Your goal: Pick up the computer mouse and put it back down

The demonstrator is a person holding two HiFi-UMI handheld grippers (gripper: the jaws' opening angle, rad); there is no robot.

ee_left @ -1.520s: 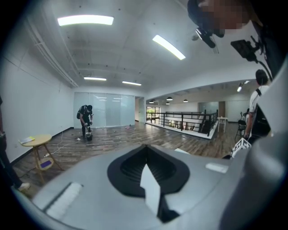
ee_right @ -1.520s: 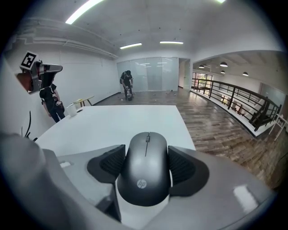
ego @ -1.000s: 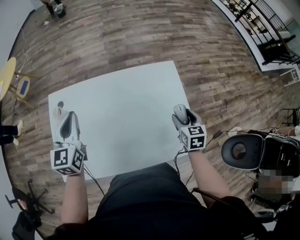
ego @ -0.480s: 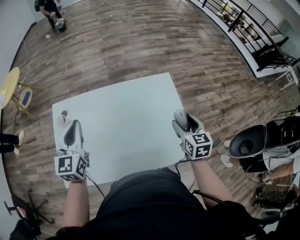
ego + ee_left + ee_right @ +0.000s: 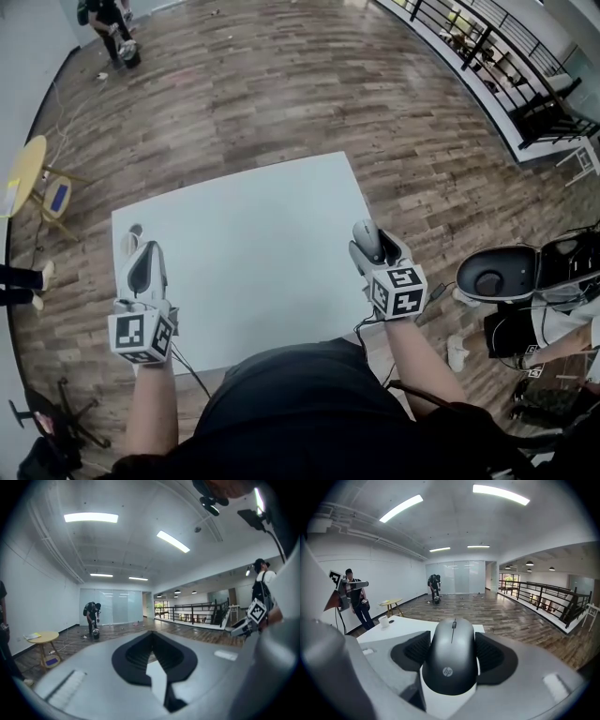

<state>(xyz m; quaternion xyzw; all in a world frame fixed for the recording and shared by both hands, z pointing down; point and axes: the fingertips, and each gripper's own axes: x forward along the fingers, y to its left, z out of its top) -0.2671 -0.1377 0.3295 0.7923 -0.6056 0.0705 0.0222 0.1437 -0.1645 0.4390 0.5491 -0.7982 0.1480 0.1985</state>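
A grey computer mouse (image 5: 364,235) (image 5: 452,660) sits between the black pads of my right gripper (image 5: 369,246) (image 5: 452,649), which is shut on its sides. It hangs just above the right edge of the white table (image 5: 244,253). The mouse's wheel end points away from me. My left gripper (image 5: 142,269) (image 5: 151,651) hovers over the table's left side, far from the mouse. Its pads meet with nothing between them.
A small white cup (image 5: 127,246) (image 5: 384,621) stands at the table's left edge beyond the left gripper. A yellow round table (image 5: 23,167) is on the wood floor at left, and a person (image 5: 111,21) bends far back. A black seat (image 5: 495,275) and railings (image 5: 487,37) lie right.
The right gripper has risen a little with the mouse still in it. The left gripper has hardly shifted. The head view has swung, so the table sits lower in the picture.
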